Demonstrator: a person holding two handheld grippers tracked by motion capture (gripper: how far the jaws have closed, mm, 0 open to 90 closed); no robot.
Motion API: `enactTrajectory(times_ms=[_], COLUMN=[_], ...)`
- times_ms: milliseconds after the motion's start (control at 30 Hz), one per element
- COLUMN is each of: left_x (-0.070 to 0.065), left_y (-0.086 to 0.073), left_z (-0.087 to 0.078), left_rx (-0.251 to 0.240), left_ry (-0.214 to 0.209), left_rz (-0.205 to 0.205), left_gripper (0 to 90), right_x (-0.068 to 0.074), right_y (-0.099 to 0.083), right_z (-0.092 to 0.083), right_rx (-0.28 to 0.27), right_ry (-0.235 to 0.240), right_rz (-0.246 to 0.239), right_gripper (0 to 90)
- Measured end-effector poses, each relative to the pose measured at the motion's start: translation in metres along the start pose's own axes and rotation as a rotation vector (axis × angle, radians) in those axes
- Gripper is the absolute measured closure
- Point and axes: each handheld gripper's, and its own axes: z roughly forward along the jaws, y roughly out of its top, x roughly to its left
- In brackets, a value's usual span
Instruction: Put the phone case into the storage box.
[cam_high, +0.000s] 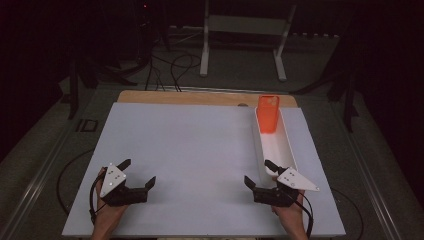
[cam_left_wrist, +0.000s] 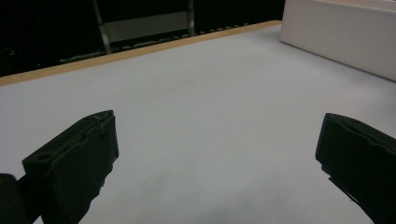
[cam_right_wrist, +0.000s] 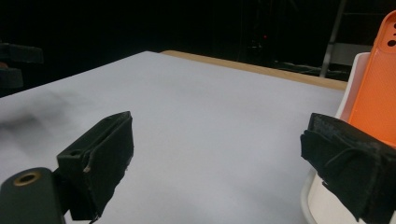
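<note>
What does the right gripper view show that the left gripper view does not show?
The right gripper view shows the orange phone case leaning in the white tray. The left gripper view shows the tray's long outer wall, with nothing orange visible. Both views show a wide-open claw over the pale table mat, left claw and right claw, each holding nothing.

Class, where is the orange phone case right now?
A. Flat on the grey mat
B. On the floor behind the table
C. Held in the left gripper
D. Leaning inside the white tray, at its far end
D: the high view shows the phone case propped in the far end of the tray, with both grippers open and holding nothing.
</note>
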Motion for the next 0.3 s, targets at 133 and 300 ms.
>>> enactTrajectory(times_ms=[133,300], left_x=[-0.0012,-0.0017], left_y=[-0.0004,-0.0007], left_z=[0.0017,0.0039], left_rx=[0.009,0.018], left_ry=[-0.002,-0.002], left_rz=[0.002,0.006], left_gripper=[0.3,0.3], right_x=[-0.0008,-0.0013], right_y=[-0.0006,0.0002], right_z=[-0.0004,-0.0006], right_rx=[0.001,-0.003], right_ry=[0.005,0.006], right_rz=[0.001,-0.005], right_gripper=[8.7,8.7])
